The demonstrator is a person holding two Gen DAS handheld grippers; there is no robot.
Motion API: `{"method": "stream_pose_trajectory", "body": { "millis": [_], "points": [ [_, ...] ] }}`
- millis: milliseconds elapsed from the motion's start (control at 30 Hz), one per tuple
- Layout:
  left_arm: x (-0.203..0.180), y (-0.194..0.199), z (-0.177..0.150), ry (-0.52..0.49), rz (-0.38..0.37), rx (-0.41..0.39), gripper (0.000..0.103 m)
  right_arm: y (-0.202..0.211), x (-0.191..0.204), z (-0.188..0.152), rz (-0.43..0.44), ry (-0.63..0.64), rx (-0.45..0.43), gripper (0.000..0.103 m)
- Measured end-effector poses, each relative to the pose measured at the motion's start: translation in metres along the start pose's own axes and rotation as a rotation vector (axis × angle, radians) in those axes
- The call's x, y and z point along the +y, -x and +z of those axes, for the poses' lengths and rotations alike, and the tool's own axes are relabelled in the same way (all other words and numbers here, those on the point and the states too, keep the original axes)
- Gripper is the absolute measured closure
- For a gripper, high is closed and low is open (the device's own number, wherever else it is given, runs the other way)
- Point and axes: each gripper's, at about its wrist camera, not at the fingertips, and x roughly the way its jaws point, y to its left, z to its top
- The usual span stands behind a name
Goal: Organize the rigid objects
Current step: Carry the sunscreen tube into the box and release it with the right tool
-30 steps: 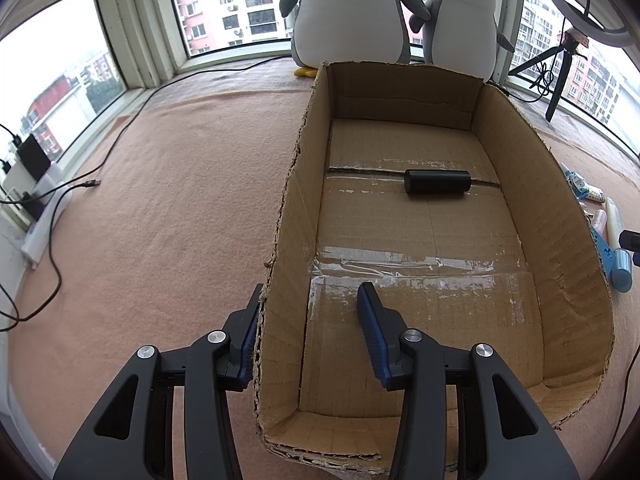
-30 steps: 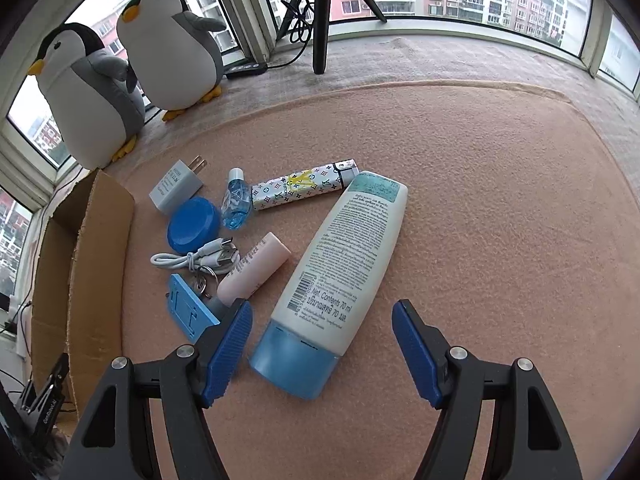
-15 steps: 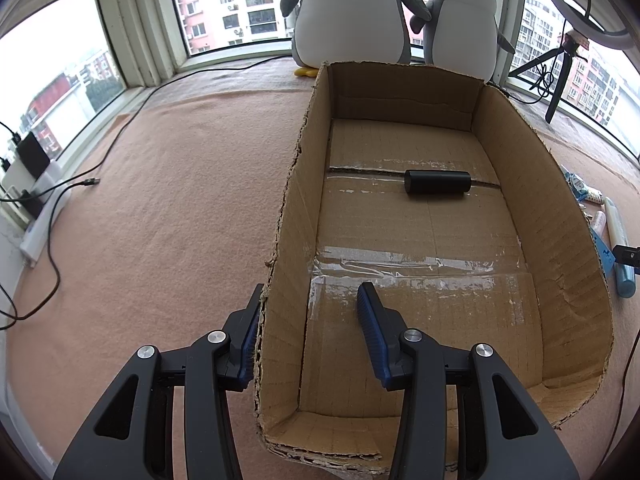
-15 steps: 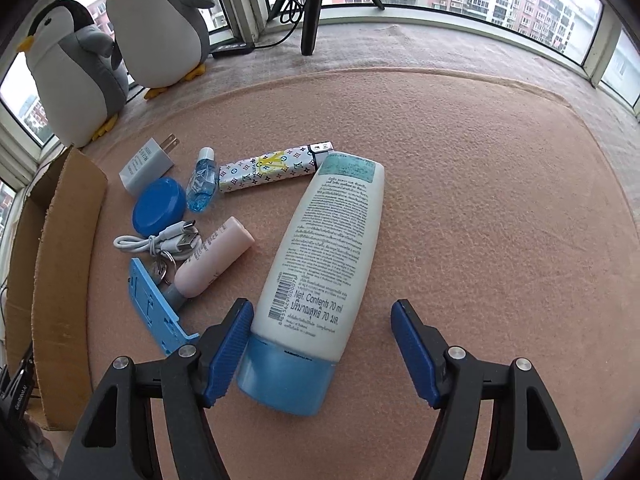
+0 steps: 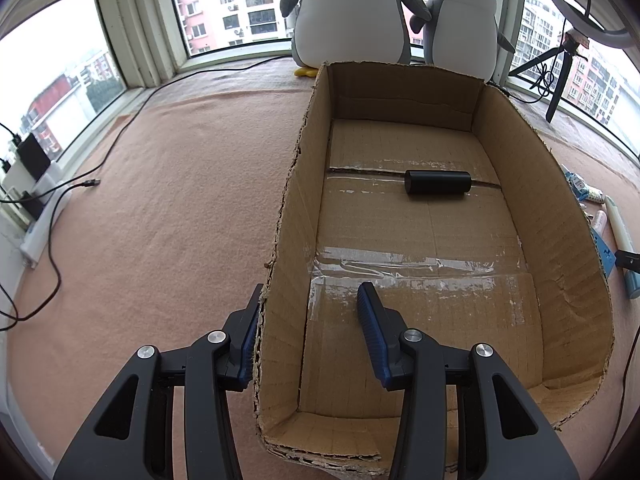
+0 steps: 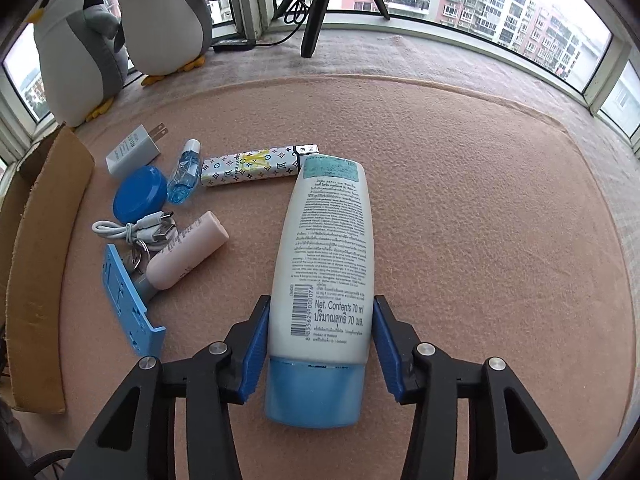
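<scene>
Right wrist view: my right gripper brackets the lotion bottle lying on the carpet, pads at its sides, contact uncertain; next I close, lift, carry to the cardboard box, whose wall my open left gripper straddles.

The left gripper, black-armed with blue finger pads, is spread wide, one finger on each side of a wall. The right gripper, built alike, has its blue pads close against what lies between them.
</scene>
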Motion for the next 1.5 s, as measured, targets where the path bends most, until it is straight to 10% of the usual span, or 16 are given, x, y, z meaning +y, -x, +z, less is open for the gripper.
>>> {"method": "stream_pose_trajectory", "body": {
  "millis": [667,1500],
  "points": [
    [0.001,-0.001,0.000,-0.002,0.002,-0.003,0.060,0.062,0.023,-0.017,0.084,0.030,-0.115,0.059],
    [-0.001,-0.001,0.001,0.004,-0.003,-0.003,0.060,0.084,0.218,-0.001,0.323,0.352,-0.149,0.059]
  ]
}}
